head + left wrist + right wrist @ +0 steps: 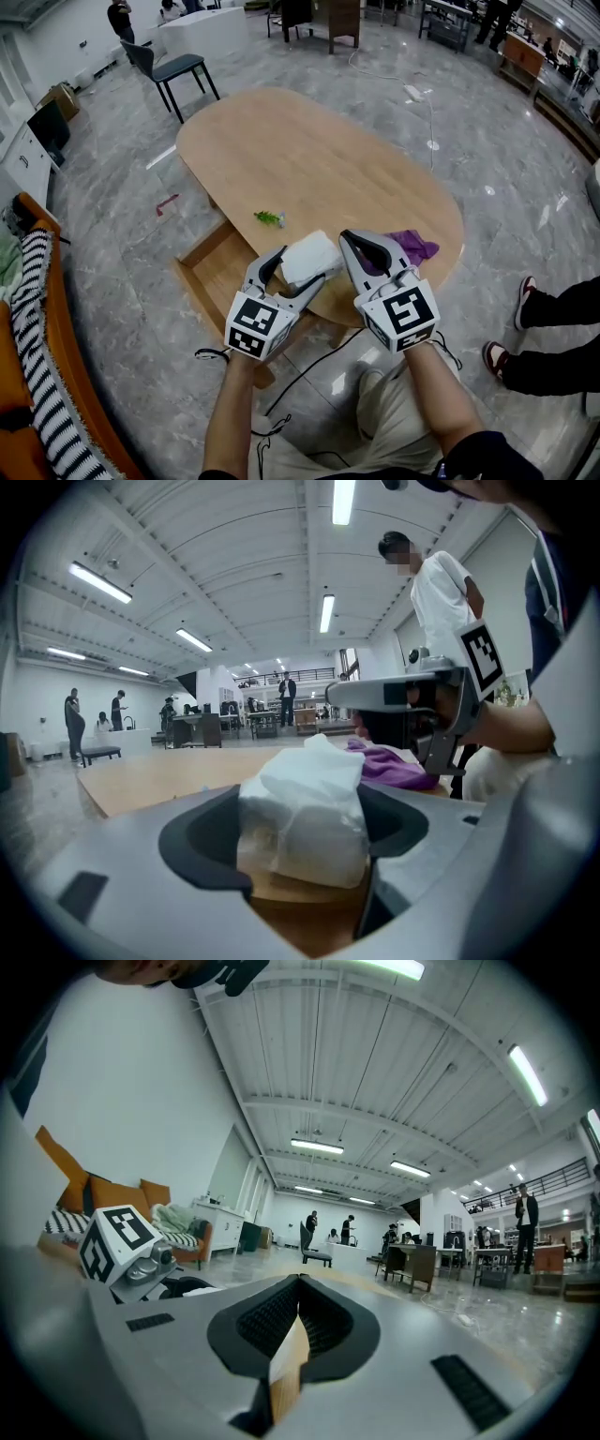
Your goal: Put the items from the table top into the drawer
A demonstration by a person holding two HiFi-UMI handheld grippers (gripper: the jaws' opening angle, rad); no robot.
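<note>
A white plastic-wrapped packet (314, 251) lies at the near edge of the oval wooden table (309, 150). My left gripper (305, 264) has its jaws around it. In the left gripper view the packet (305, 799) fills the gap and touches both jaws. My right gripper (349, 236) is shut and empty just to the right, its closed tips (298, 1283) pointing level over the table. A purple cloth (414, 247) lies behind it, and a small green item (269, 217) sits farther left. The wooden drawer (217, 267) stands open below the table's left edge.
A grey chair (176, 70) stands beyond the table. An orange sofa with a striped cloth (42, 319) runs along the left. A seated person's shoes (523, 302) are at the right. Cables trail on the marble floor under my arms.
</note>
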